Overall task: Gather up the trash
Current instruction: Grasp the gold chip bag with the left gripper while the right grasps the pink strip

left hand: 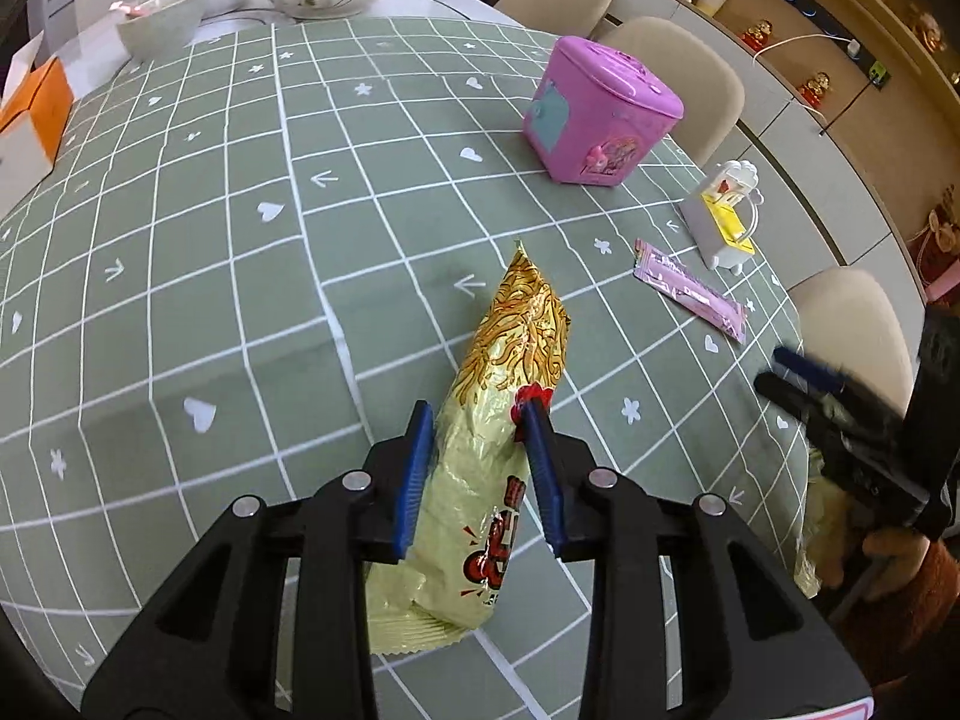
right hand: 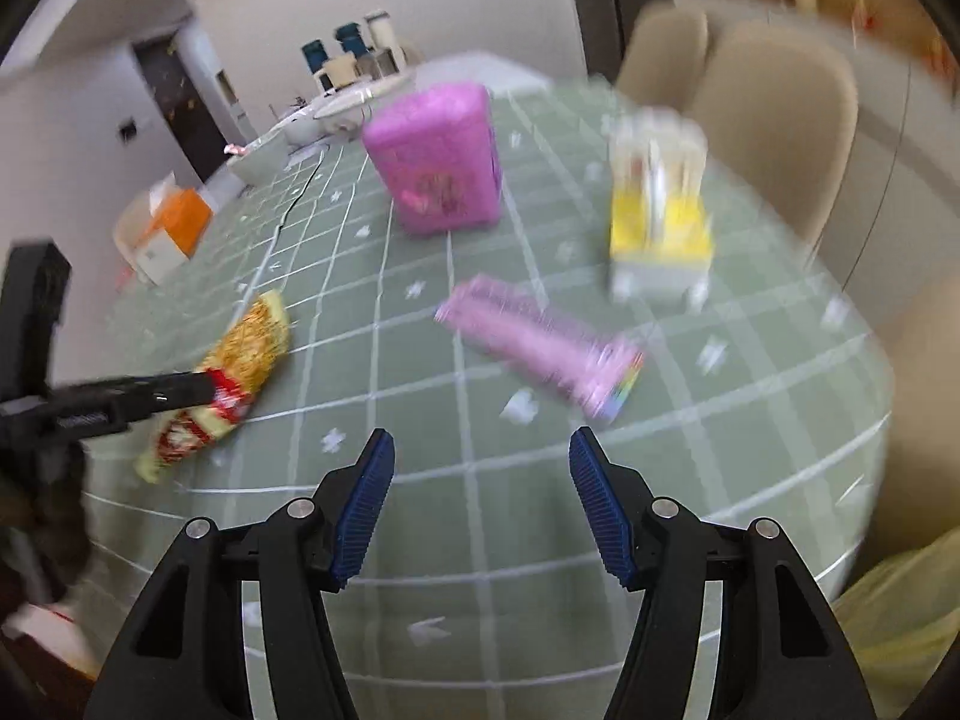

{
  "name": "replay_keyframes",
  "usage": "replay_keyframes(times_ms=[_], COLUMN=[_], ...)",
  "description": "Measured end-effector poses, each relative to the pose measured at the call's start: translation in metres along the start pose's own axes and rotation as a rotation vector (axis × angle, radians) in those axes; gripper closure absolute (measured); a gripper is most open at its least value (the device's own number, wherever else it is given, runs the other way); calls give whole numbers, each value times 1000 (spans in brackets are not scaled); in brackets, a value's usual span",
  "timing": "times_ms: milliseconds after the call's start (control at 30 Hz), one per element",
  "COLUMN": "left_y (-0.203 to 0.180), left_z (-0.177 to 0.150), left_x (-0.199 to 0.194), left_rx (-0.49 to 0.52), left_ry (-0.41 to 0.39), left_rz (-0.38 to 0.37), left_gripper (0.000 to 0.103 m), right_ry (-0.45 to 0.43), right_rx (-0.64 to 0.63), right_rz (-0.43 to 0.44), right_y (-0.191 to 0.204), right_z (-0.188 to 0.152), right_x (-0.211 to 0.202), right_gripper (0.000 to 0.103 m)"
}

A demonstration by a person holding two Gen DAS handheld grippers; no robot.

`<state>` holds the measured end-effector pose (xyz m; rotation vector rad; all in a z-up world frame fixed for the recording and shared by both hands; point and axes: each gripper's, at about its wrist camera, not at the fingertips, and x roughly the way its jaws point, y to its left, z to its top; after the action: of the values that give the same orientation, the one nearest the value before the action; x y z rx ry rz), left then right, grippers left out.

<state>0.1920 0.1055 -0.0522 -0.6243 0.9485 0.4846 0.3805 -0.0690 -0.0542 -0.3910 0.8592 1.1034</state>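
Green gridded table [left hand: 240, 240] with wrappers [left hand: 690, 288]

We record even, soft indoor light in both views, with no hard shadows; only faint shade lies on the green tablecloth [left hand: 240, 300] beneath the yellow snack bag [left hand: 492, 480]. The left wrist view is sharp, apart from a smeared right gripper [left hand: 780, 369] at its right edge. The right wrist view is motion-blurred throughout: the pink wrapper [right hand: 540, 348] and the white and yellow toy [right hand: 660, 228] are streaked, chairs at far right smeared. Fisheye bending curves the grid lines strongly toward the edges, and dark vignetting fills the corners.
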Motion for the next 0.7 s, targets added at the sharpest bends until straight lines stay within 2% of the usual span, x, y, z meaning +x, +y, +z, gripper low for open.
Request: replay_keyframes(times_ms=[200, 400, 467, 500, 533, 567, 600, 700], left_y=[-2, -2, -2, -2, -2, -2, -2, -2], left_z=[-5, -7, -9, -9, -10, -11, -12, -15], left_x=[-3, -10, -12, -13, -14, -15, -16, -18], left_rx=[22, 36, 35, 34, 34, 34, 34, 33], left_ry=[1, -4, -4, -4, -5, -5, -5, -7], left_rz=[17, 12, 9, 8, 6, 6, 6, 4], left_gripper=[73, 73, 73, 73, 73, 73, 73, 73], right_ry=[39, 96, 132, 125, 130, 139, 139, 118], right_rx=[-193, -220, -200, -188, -172, -156, -138, -90], right_rz=[-24, -4, 27, 28, 38, 41, 43, 40], right_y=[0, -5, -8, -8, -8, -7, -4, 5], right_z=[40, 49, 46, 42, 38, 34, 29, 14], right_x=[47, 72, 74, 70, 67, 63, 56, 34], right_gripper=[46, 47, 59, 64, 75, 77, 85, 90])
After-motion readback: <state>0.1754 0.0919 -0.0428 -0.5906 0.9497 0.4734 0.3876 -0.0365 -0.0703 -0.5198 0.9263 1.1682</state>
